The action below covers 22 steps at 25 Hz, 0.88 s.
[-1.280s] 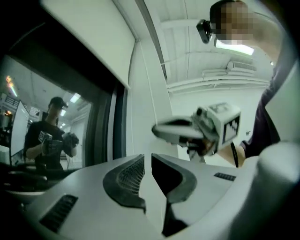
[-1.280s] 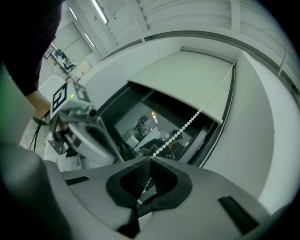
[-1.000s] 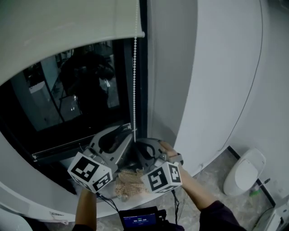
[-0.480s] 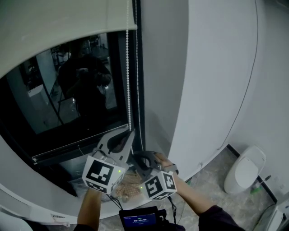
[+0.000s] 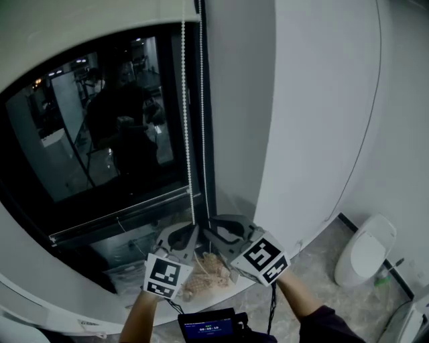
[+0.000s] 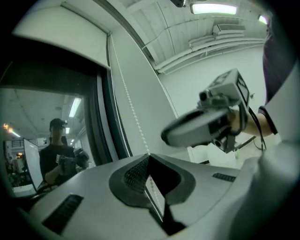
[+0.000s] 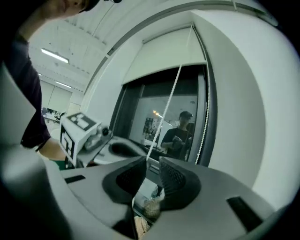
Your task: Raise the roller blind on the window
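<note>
My left gripper has its jaws pinched shut on the bead chain. The right gripper jaws stand slightly apart, chain running between them. The roller blind sits high already, so I'd pull straight down — steady, no jerks — then re-grip higher

Right of me: plain white wall, with a thin dark cable running down it. Lower right: white rounded fixture on the pale marbled floor tiles. Straight below: beige crumpled bundle, netlike, material unclear. At the bottom edge, close to me: small device with a lit screen. Overhead in the left gripper view: strip light, on.
</note>
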Tool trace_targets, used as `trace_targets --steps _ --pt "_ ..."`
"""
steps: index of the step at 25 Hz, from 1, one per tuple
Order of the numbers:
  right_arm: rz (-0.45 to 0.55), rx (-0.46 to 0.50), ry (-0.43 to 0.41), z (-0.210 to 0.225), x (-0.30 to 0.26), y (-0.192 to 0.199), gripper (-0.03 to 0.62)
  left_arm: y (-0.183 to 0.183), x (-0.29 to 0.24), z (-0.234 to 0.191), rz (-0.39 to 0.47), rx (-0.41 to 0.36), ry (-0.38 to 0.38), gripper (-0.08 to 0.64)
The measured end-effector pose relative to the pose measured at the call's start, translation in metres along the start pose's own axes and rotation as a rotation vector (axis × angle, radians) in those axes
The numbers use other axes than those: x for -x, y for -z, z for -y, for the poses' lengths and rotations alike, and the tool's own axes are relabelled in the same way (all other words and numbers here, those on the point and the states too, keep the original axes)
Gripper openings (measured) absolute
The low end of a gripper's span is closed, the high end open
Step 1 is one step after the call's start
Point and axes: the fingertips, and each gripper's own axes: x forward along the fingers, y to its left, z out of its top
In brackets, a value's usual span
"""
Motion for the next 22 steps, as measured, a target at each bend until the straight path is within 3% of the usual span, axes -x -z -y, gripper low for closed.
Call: trace_targets --steps 4,10,14,17,19,22 --pt "0.096 -0.018 0.052 0.029 0.001 -0.048 0.077 0.028 -0.006 0.029 -0.046 0.004 0.045 0.010" --pt "0.182 0.015 0.053 0.038 0.000 -0.109 0.089 0.056 -0.011 0.058 -0.106 -0.001 0.092 0.011" --pt "0.130 0.098 0.107 0.036 -0.006 -0.103 0.044 0.083 -0.011 0.066 -0.150 0.014 0.112 0.010" --pt "0.100 0.147 0.121 0.028 -0.012 -0.090 0.017 0.094 -0.007 0.071 -0.196 -0.040 0.115 0.009" --pt "0.046 0.239 0.136 0.021 -0.018 -0.075 0.012 0.107 -0.009 0.076 -0.237 -0.072 0.133 0.009" --pt "-0.015 0.383 0.174 0.015 -0.027 -0.047 0.011 0.133 -0.012 0.079 -0.293 -0.036 0.161 0.011"
